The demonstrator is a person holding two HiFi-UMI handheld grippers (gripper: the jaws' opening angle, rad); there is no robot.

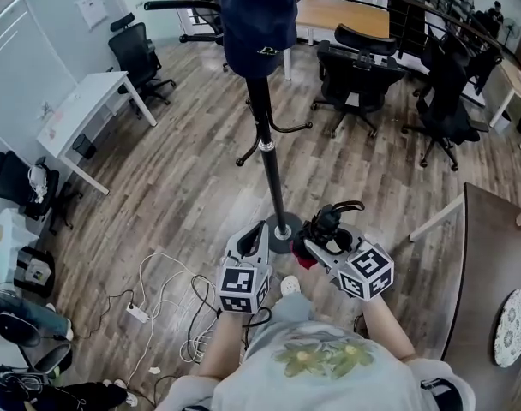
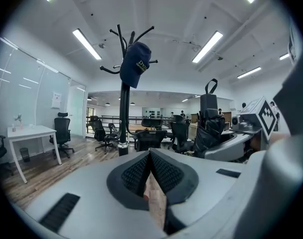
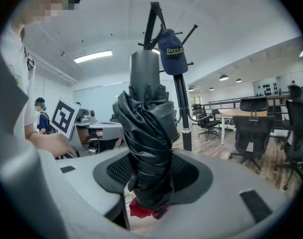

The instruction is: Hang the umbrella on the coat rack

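A folded black umbrella stands upright between the jaws of my right gripper, which is shut on it; its strap loop sticks up and a red bit shows below. In the head view, the umbrella and right gripper are just right of the coat rack's base. The black coat rack carries a dark blue cap on top. My left gripper is just left of the pole, its pads meeting at the tips with nothing between them. The coat rack stands ahead of it.
Black office chairs and a wooden desk stand beyond the rack. A white desk is at the left. White cables and a power strip lie on the wood floor near my feet. A dark table is at the right.
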